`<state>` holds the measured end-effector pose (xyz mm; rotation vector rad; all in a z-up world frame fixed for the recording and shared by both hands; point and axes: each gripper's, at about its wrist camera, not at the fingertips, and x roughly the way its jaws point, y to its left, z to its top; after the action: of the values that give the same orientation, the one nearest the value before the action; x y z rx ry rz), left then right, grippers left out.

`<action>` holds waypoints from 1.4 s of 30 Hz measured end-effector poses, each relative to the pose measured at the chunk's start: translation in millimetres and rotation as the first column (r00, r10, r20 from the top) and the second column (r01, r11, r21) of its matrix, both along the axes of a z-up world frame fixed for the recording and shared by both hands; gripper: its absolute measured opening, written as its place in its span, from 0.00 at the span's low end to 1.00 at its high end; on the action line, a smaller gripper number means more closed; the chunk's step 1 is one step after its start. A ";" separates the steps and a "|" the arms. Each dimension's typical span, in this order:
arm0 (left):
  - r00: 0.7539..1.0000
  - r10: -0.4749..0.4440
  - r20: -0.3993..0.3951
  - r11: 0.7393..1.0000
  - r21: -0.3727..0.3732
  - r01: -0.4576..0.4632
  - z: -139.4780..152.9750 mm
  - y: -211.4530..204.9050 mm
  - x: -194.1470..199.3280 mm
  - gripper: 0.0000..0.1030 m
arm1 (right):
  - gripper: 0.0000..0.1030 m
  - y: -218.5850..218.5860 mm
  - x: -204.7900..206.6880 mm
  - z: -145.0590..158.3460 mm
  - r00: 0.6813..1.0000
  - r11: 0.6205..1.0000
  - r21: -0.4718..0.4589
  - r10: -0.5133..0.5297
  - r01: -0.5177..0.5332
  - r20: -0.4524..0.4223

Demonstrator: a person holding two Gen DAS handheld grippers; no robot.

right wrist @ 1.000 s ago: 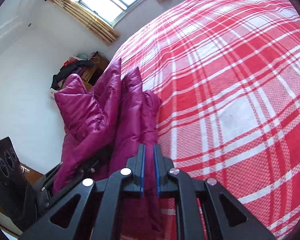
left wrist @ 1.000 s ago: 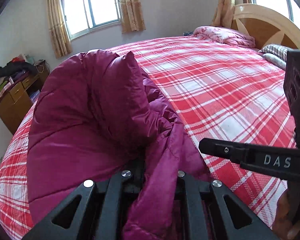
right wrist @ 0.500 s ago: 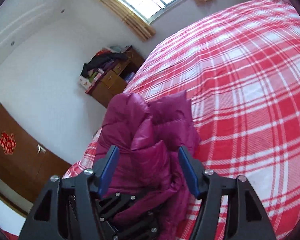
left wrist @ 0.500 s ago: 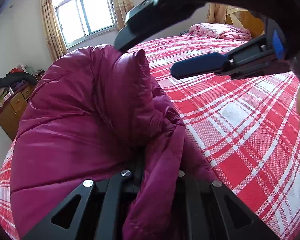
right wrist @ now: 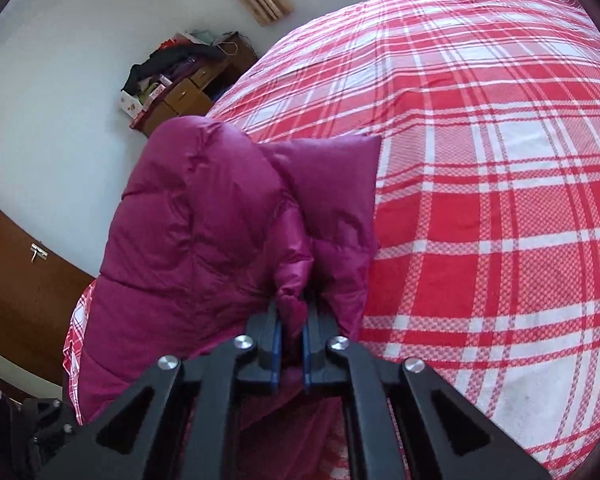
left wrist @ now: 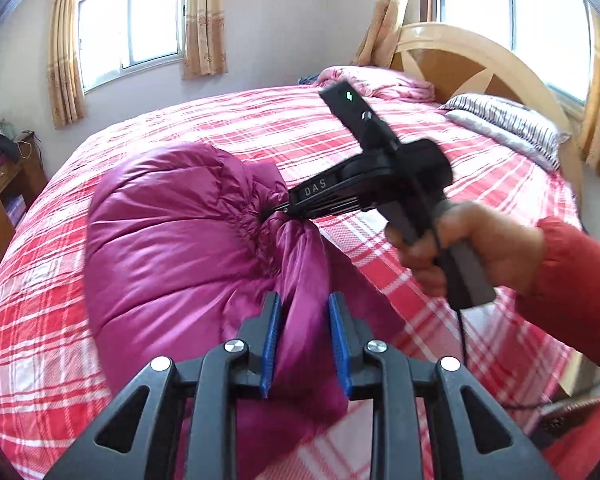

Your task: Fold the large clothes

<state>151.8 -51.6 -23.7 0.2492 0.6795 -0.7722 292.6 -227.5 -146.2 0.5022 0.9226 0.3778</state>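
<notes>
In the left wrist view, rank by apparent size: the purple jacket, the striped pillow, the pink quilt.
1. Purple jacket, by far largest, though nearest the camera.
2. Striped pillow.
3. Pink quilt, partly hidden; close to the pillow, so unsure.

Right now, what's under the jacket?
The jacket lies on the plaid bedspread, which shows all around it. The part beneath it is covered. Both grippers, left and right, pinch its folds.

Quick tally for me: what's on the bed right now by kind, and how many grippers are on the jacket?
Magenta puffer jacket: 1
Pink quilt by the headboard: 1
Striped pillow: 1
Grippers on the jacket: 2, the left gripper and the right gripper
Total: 5, all on or over the red plaid bed
</notes>
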 end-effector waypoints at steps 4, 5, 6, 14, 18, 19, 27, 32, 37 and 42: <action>0.996 0.087 -0.011 0.989 -0.118 -0.087 25.0 47.6 11.0 0.33 | 0.06 -4.7 -1.0 -3.6 1.000 0.999 0.036 -0.001 0.000 0.027; 0.990 0.143 -0.002 0.982 -0.127 -0.142 28.0 56.2 20.3 0.37 | 0.06 -7.1 -1.7 -5.4 1.000 0.999 0.054 -0.003 0.002 0.029; 0.978 0.209 0.004 0.970 -0.128 -0.207 31.3 62.3 35.7 0.38 | 0.06 -11.7 -4.3 -9.6 0.999 0.997 0.076 -0.010 0.007 0.031; 0.941 0.337 -0.032 0.935 -0.102 -0.338 8.6 38.4 127.4 0.38 | 0.06 -15.8 -15.4 -7.4 0.998 0.998 0.067 -0.019 0.015 0.054; 0.948 0.313 -0.058 0.947 -0.050 -0.316 -9.5 8.6 139.1 0.38 | 0.06 -24.4 -17.3 -7.6 0.998 0.996 0.084 -0.047 0.042 0.053; 0.950 0.305 -0.075 0.950 -0.041 -0.308 -16.8 4.5 141.0 0.38 | 0.06 -28.8 -18.7 -10.2 0.997 0.994 0.100 -0.058 0.053 0.048; 0.960 0.274 -0.053 0.961 0.059 -0.271 -50.0 -11.7 148.8 0.38 | 0.07 -26.2 -23.2 -5.5 0.998 0.997 0.054 -0.064 0.062 0.030; 0.962 0.266 -0.060 0.963 0.050 -0.263 -50.3 -6.8 145.7 0.38 | 0.19 -30.2 -63.3 33.2 0.988 0.994 0.002 -0.111 0.111 0.106; 0.962 0.265 -0.066 0.964 0.051 -0.262 -49.7 -7.5 148.8 0.38 | 0.19 -10.2 -128.0 57.4 0.982 0.999 -0.024 -0.039 0.044 0.186; 0.963 0.265 -0.057 0.963 0.062 -0.261 -48.4 -8.2 148.4 0.38 | 0.19 14.1 -136.4 15.9 0.998 0.999 -0.029 -0.038 0.039 0.059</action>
<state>300.2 -59.8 -72.1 0.1788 0.7778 -0.5092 156.3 -213.4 -130.3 0.4778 0.8596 0.3414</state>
